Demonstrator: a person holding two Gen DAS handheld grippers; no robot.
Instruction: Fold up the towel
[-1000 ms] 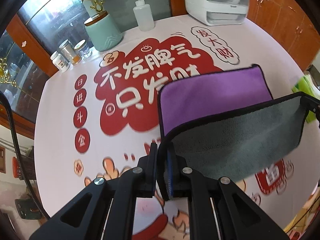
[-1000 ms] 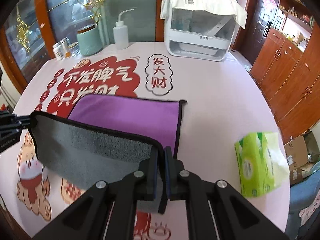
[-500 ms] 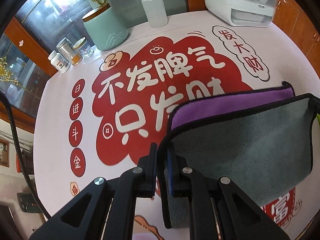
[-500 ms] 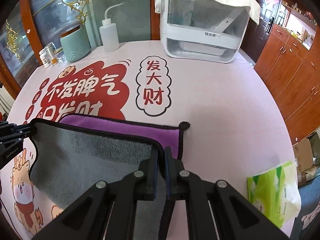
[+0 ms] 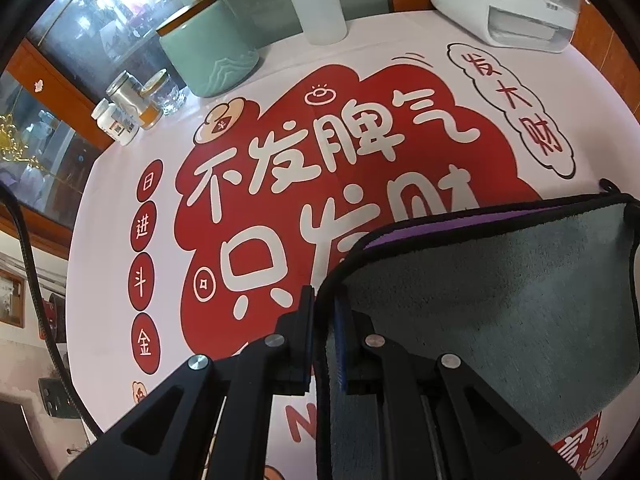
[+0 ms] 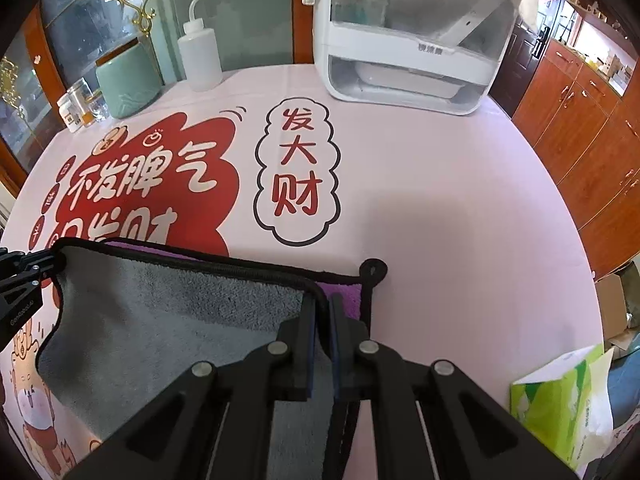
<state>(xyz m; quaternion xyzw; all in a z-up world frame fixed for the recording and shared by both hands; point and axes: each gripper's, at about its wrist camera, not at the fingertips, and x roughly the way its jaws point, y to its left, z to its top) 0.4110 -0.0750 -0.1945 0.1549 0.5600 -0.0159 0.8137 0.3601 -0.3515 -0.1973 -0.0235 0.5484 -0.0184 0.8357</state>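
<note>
The towel [image 5: 500,304] is purple on one side and grey on the other, with a black hem. My left gripper [image 5: 324,300] is shut on its left near corner. My right gripper [image 6: 324,304] is shut on its right near corner. Both hold that edge up, folded over the lower half on the table, so the grey side [image 6: 172,312] faces me. Only a thin purple strip [image 6: 348,296] shows past the lifted edge. The hanging loop [image 6: 374,270] lies at the far right corner. The left gripper also shows at the left of the right wrist view [image 6: 28,280].
At the table's far edge stand a white appliance [image 6: 404,40], a squeeze bottle [image 6: 200,56], a green ceramic jar [image 6: 128,80] and small glass jars [image 5: 132,104]. A green tissue pack [image 6: 560,404] lies at the near right. Wooden cabinets [image 6: 592,128] stand beyond the right edge.
Both grippers have carried the held towel edge forward over the lower half. The purple side was widely visible a second ago and is now almost all covered by grey.
</note>
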